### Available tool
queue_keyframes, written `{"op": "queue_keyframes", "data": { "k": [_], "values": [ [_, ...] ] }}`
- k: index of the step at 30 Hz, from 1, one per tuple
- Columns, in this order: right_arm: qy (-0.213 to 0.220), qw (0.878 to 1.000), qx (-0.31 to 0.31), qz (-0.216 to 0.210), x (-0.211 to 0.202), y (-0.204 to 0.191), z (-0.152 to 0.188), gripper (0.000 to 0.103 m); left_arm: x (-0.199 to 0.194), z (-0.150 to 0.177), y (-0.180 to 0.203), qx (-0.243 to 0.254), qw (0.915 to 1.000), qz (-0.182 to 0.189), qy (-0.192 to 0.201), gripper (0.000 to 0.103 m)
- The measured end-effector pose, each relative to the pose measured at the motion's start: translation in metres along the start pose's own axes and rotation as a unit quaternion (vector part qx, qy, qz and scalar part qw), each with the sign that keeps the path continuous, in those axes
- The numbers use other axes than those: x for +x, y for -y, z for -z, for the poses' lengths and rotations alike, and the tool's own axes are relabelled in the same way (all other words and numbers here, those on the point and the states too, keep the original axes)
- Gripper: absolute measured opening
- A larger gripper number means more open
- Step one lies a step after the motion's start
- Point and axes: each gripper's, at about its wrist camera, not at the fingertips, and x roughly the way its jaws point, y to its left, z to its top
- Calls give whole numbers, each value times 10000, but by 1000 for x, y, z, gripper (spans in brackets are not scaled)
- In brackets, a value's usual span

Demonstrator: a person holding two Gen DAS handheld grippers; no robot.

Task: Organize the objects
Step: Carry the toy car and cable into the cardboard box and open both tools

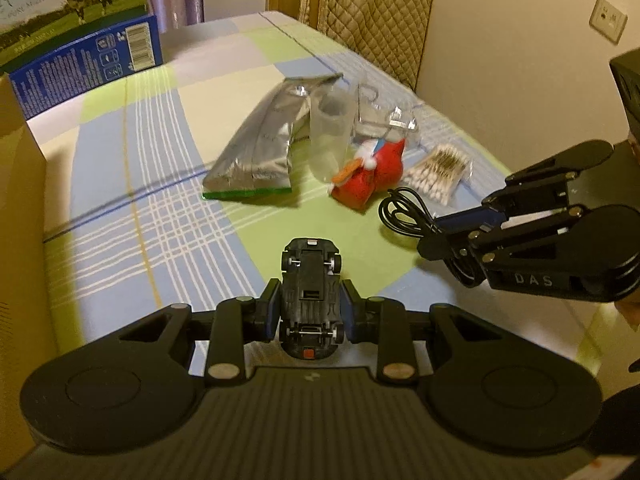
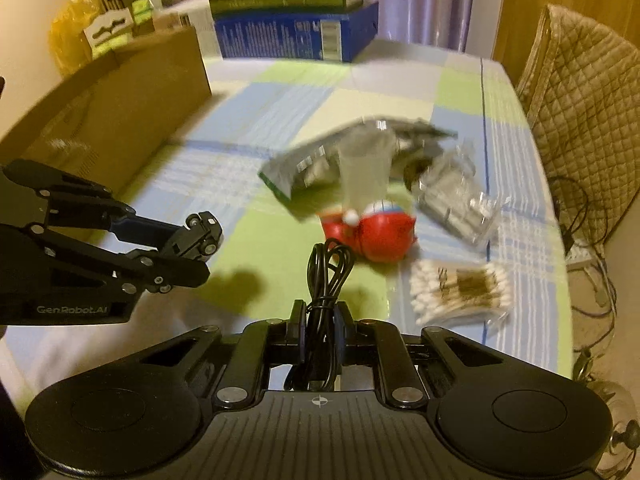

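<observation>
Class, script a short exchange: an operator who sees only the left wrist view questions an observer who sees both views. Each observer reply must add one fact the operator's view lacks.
Operator: Is the black cable really seated in the right hand-held gripper? I only see it side-on.
Observer: Yes. From the right wrist view the bundle runs straight between the two pads, which are shut on it, with loops sticking out ahead.
Operator: What is past the cardboard box on my left? I only see its near edge.
Observer: Its long wall runs back along the table, and a yellow bag sits beyond it.
</observation>
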Motion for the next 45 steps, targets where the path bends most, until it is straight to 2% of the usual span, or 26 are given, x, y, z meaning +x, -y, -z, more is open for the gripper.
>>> {"op": "queue_keyframes", "data": {
  "k": [5,12,17,23,30,35,36,37,38,39,40,45],
  "values": [
    [334,9994,51,-85,-39,-19,-23,10,-38,-13,-3,-81,9996,-90,265,26],
    [841,9952,-77,-489,-81,-77,-61,10,-117,-26,-28,-123,9962,-441,740,26],
    [1027,9899,-224,-952,-85,-134,-87,10,-171,-20,-63,-115,9917,-939,875,26],
    [1013,9845,-344,-1388,-68,-194,-109,10,-217,6,-123,-364,9834,-1586,799,26],
    [806,9833,-429,-1575,-31,-238,-127,10,-233,35,-182,-732,9773,-1884,641,26],
    [819,9843,-358,-1519,-7,-247,-134,11,-226,45,-208,-940,9770,-1814,618,26],
    [841,9840,-321,-1537,-2,-247,-136,12,-222,46,-212,-965,9770,-1802,607,26],
    [856,9839,-283,-1542,3,-246,-137,19,-219,47,-216,-992,9766,-1809,608,27],
    [881,9843,-230,-1509,6,-244,-139,25,-218,50,-217,-1000,9760,-1826,632,31],
    [920,9844,-176,-1492,7,-242,-139,37,-216,52,-220,-1027,9750,-1860,655,42],
    [953,9841,-139,-1489,7,-240,-140,41,-215,53,-222,-1051,9745,-1868,661,43],
    [1048,9853,-105,-1348,-5,-230,-135,41,-215,61,-229,-1234,9725,-1842,712,43]
  ]
}}
